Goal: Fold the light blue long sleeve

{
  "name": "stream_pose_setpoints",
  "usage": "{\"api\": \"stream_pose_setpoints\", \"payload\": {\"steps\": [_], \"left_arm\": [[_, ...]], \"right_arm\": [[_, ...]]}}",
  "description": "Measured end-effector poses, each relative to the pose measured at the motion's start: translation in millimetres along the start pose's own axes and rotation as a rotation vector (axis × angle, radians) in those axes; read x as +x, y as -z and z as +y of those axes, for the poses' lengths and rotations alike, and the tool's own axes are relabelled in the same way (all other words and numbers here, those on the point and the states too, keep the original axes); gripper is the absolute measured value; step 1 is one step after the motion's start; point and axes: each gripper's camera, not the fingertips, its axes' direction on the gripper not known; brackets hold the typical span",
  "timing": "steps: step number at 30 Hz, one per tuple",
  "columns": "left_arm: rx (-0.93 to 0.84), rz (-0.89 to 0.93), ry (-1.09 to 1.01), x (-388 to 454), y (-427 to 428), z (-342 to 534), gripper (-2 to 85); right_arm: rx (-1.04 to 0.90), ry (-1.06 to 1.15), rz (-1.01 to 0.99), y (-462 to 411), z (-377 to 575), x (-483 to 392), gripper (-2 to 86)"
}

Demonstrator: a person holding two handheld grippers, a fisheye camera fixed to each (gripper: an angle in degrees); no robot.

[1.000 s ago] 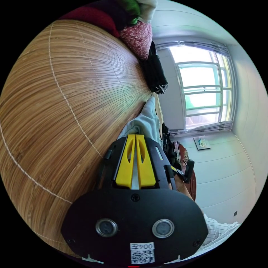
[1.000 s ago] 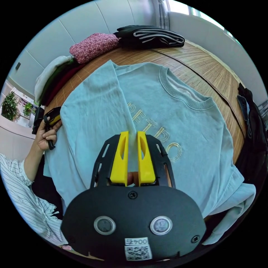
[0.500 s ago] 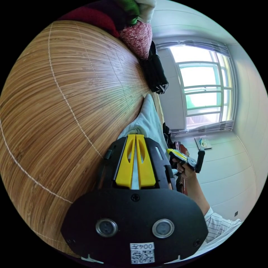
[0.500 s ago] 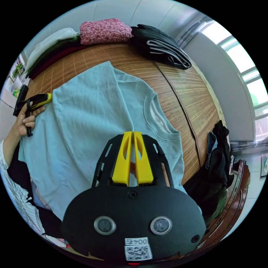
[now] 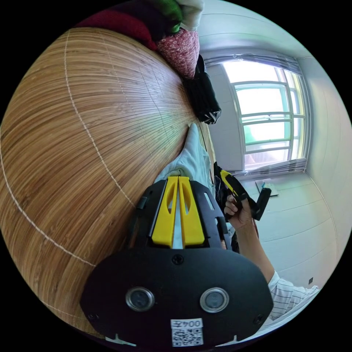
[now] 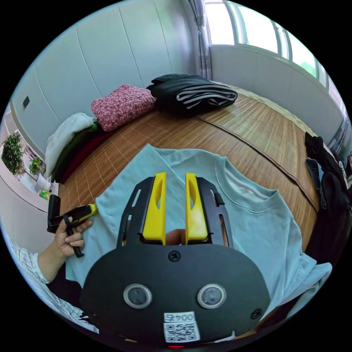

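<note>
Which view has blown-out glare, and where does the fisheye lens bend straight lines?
Left gripper view: the window is overexposed, and the bamboo mat bulges, its slats and stitch lines curving. Right gripper view: evenly lit, the light blue long sleeve sharp, wall panels bowed toward the rim.

From my right gripper view, that gripper's body hides the light blue long sleeve's (image 6: pixel 256 227) hem and lower front. The dark clothes (image 6: pixel 330 198) at the bed's right edge are cut off by the frame, and I cannot identify them.
</note>
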Motion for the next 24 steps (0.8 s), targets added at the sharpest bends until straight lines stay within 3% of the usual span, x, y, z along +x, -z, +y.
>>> {"api": "stream_pose_setpoints", "payload": {"steps": [10, 13, 17, 24], "left_arm": [[0.014, -0.037, -0.015, -1.2, -6.9, 3.7, 0.3], [0.014, -0.036, -0.013, -3.1, -9.2, 3.7, 0.3], [0.017, -0.051, -0.017, -3.4, -12.5, 4.0, 0.3], [0.028, -0.078, -0.036, -2.1, -17.0, 5.1, 0.3]], "right_arm": [[-0.038, 0.081, 0.06, -82.4, -58.9, -65.5, 12.1], [-0.183, 0.165, 0.068, -114.2, -66.5, -82.9, 6.3], [-0.171, 0.181, 0.111, -113.2, -72.4, -88.9, 1.7], [-0.143, 0.146, 0.18, -108.1, -57.9, -90.4, 7.0]]}}
